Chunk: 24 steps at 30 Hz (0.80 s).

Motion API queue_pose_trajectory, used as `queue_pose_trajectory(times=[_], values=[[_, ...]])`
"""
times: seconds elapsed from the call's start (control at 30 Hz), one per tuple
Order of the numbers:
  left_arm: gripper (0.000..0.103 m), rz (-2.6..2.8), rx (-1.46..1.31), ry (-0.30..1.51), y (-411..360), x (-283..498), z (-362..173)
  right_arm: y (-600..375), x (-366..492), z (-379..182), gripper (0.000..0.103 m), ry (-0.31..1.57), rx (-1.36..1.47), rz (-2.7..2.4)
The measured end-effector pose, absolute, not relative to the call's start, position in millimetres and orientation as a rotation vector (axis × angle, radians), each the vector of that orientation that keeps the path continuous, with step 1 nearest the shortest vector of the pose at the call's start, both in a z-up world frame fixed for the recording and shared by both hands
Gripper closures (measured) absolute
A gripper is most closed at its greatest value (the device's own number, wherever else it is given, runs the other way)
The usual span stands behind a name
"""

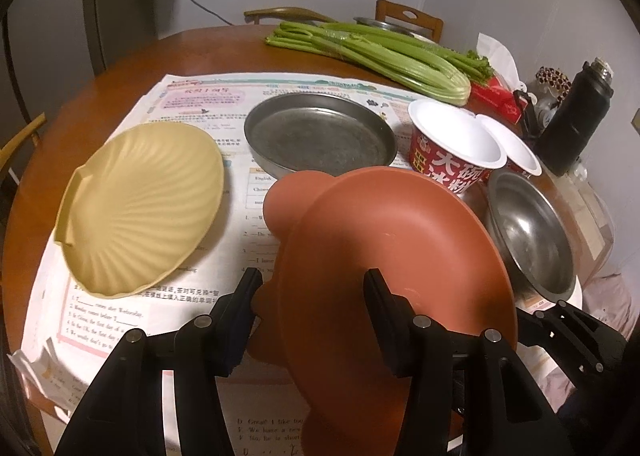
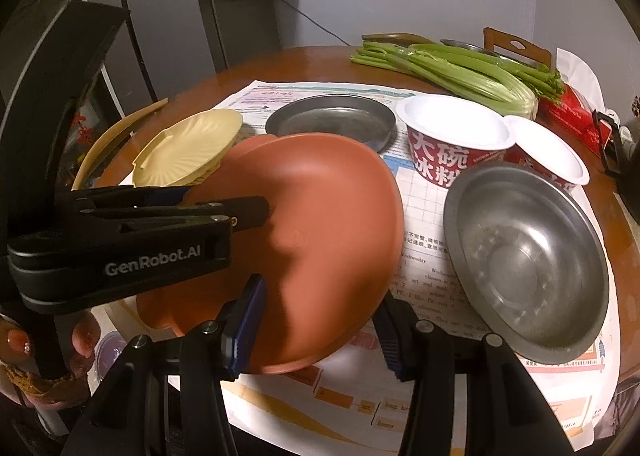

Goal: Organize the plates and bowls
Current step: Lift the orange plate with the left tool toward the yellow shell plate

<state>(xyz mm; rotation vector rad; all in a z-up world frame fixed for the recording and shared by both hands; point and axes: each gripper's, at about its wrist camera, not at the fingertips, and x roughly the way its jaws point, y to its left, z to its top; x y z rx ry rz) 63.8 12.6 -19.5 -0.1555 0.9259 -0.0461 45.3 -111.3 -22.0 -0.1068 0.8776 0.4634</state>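
Over a round wooden worktop (image 1: 120,56) spread with printed school sheets, we hold a terracotta plate (image 1: 400,240) tilted off the surface, the left gripper (image 1: 312,296) with its fingers clamped across the near rim. From the right wrist view that gripper (image 2: 224,212) pinches the plate's left edge, one finger above and one below, which we judge keeps the plate steady for carrying to a stack. Our right gripper (image 2: 320,312) hovers at the plate's near edge; a gap shows between its fingers, though they stand as near together as they ever come, and we cannot tell whether they touch the rim.

To the left lies a yellow shell-shaped plate (image 1: 140,208), flat on the paper and probably the landing place. Behind sit a shallow metal plate (image 1: 320,132) and two red paper bowls (image 1: 456,144), nested side by side; a steel bowl (image 2: 528,256) rests at right, just beside the plate. Celery (image 1: 372,48) lies across the far side, well apart from the dishes.
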Motion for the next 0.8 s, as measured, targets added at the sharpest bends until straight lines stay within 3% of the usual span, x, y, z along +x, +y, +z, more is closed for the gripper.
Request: queue_pose_trajectory(times=[0.8], values=[[0.049, 0.034, -0.278, 0.825, 79, 51, 11, -59, 62, 7, 0.051, 0.829, -0.153, 0.574]])
